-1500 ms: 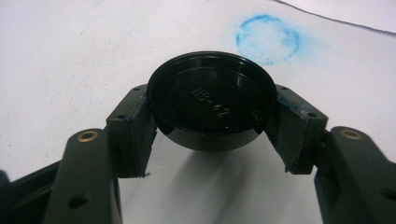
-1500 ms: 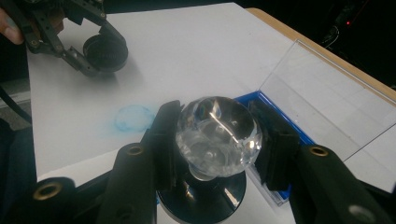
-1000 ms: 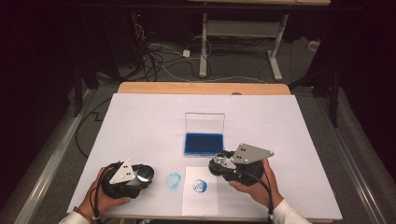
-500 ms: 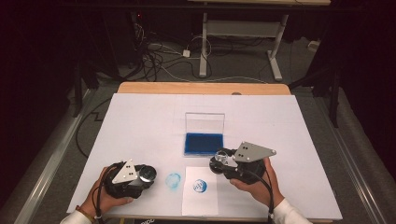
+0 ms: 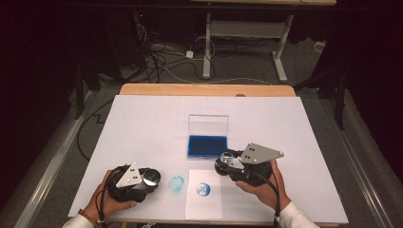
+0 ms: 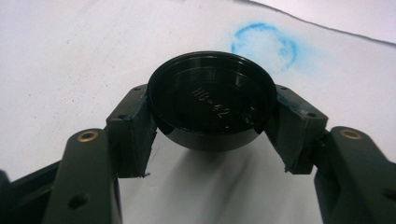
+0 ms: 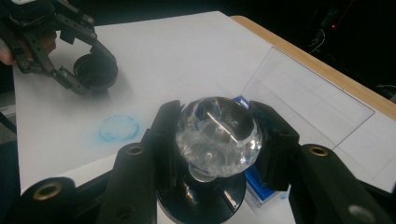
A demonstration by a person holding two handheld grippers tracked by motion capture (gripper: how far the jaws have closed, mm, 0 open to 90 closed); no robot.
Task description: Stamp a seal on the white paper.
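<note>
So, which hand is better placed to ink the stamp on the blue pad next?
Right. Its tongs are shut on the stamp's clear knob, beside the ink pad. The left tongs are shut on the black cap, farther away.

Probably a lab or recording room: a paper-covered table (image 5: 142, 123) under a fixed camera, dark surroundings, tangled cables (image 5: 161, 57) on the floor, a metal desk frame (image 5: 242, 33) behind.

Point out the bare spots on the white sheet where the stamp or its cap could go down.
Free: the wide far-left stretch of the white sheet, left of the blue ink pad, and the right side beyond the right gripper. Crowded: the near middle, where the blue ring smudge and stamped paper lie between the left gripper and the right one.
</note>
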